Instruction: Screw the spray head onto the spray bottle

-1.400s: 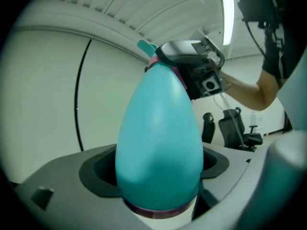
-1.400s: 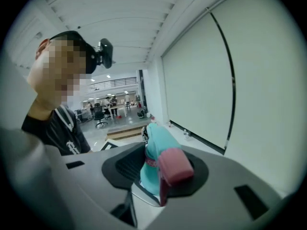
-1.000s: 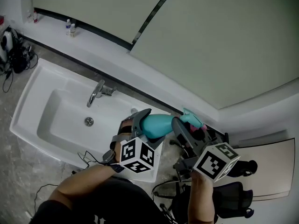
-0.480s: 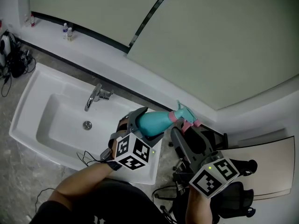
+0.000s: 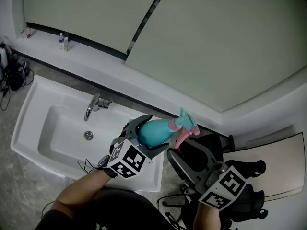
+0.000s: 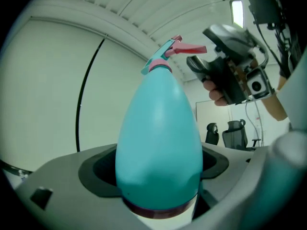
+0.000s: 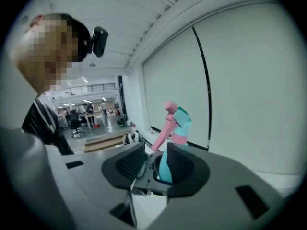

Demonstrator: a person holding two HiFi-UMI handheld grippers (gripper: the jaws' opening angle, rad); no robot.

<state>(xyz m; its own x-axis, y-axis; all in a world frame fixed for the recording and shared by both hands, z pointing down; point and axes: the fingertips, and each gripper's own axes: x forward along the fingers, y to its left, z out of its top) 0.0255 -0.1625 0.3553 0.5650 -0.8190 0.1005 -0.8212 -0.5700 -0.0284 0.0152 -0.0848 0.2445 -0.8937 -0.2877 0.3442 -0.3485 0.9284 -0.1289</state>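
Sink [image 5: 33,128] below, blinds [image 5: 216,42] behind; spray bottle [image 5: 154,130] points rightward, spray head [image 5: 184,122] leading, clenched in left tongs [image 5: 153,136]; right tongs [image 5: 181,150] released.

Nothing readable anywhere, no brand, no number. Just black-and-white square patterns on marker cubes [image 5: 127,160] (codes, not letters). Labels on small bottles [image 5: 61,38] on far ledge way too tiny.

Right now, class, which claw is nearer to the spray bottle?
Left. The left claw grips the spray bottle around its body; the right claw sits open beside it, not touching.
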